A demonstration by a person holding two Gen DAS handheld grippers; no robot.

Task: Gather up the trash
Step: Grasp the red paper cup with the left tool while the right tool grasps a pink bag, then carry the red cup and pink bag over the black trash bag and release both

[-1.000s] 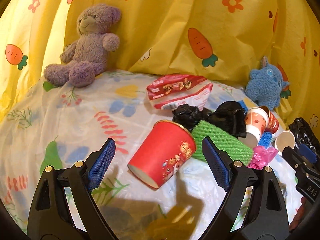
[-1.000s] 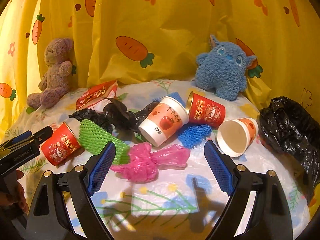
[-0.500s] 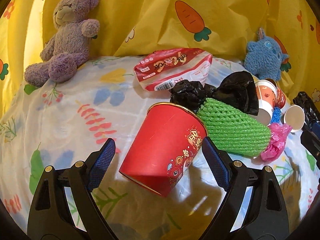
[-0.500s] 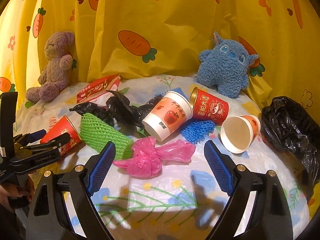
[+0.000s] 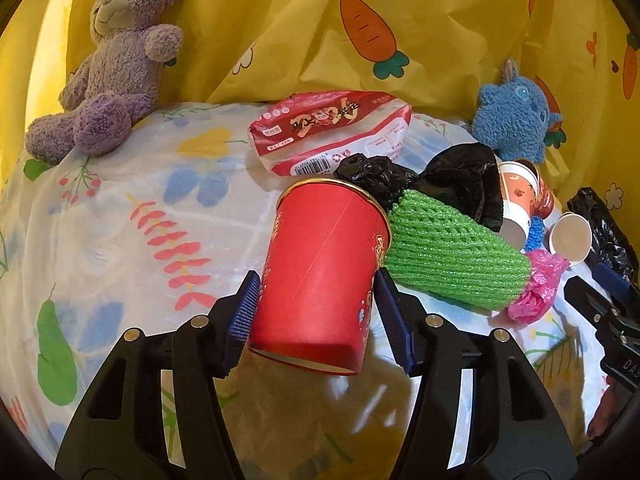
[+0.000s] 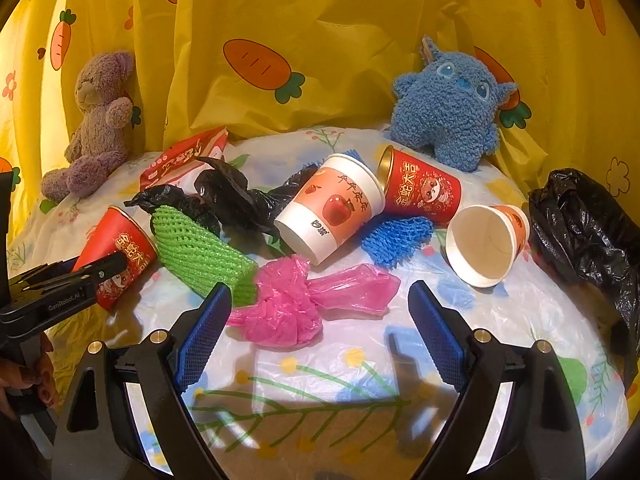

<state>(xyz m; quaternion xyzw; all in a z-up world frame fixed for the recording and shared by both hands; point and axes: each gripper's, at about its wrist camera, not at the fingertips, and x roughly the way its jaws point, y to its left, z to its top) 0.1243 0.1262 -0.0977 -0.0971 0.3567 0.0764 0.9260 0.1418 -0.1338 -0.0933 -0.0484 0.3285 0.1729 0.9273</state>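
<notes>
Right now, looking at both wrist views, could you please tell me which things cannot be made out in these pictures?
- Inside of the red cup between the left tongs: left wrist view, its mouth faces away.
- Contents of the black trash bag: right wrist view, crumpled and cut by the edge.
- Blue foam net: right wrist view, partly under the apple-print cup.
- Barcode digits on the snack wrapper: left wrist view, too small.

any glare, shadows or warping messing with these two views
Left wrist view: fisheye bends the table edge, dark corners, the left claw casts a heavy shadow under the red cup. Right wrist view: same warping, claw shadows on the glossy tablecloth, all sharp.
</notes>
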